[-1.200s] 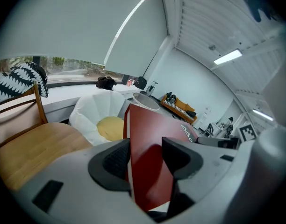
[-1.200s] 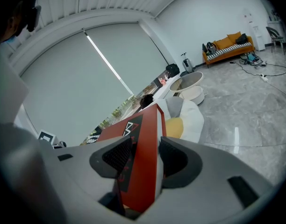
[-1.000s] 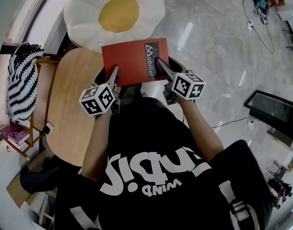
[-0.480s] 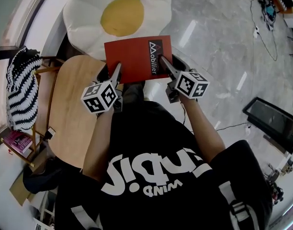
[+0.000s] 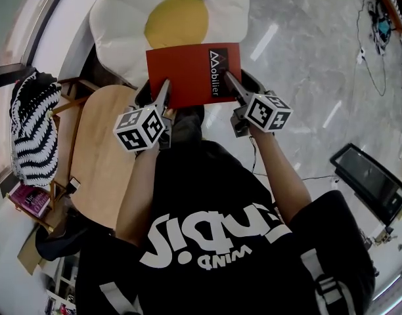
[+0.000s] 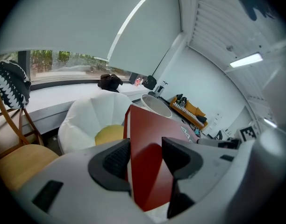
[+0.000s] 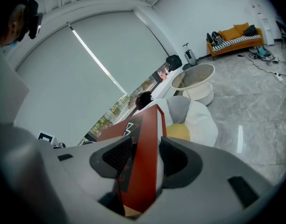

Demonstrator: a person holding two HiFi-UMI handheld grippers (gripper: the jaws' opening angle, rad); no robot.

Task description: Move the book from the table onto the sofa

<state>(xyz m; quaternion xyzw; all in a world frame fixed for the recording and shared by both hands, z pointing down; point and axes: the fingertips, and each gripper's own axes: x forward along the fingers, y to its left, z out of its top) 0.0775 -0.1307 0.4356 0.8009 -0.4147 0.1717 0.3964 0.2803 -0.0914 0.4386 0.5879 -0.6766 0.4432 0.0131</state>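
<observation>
A red book [image 5: 191, 74] with a black spine strip is held in the air, flat, between both grippers. My left gripper [image 5: 164, 92] is shut on its near left edge and my right gripper [image 5: 228, 82] is shut on its near right edge. The book hangs over the near rim of the white, flower-shaped sofa [image 5: 122, 25] with a yellow centre [image 5: 176, 20]. In the left gripper view the book [image 6: 150, 157] stands between the jaws, with the sofa [image 6: 89, 120] beyond. In the right gripper view the book [image 7: 140, 162] is clamped too, the sofa [image 7: 199, 120] behind it.
A round wooden table [image 5: 106, 156] lies at my left, bare on top. A chair with a black-and-white striped cushion [image 5: 31, 126] stands at far left. A dark flat panel [image 5: 368, 182] and cables lie on the grey floor at right. An orange couch [image 7: 232, 36] stands far off.
Both grippers have carried the book off the table's edge and farther over the sofa's rim. The grips have not changed.
</observation>
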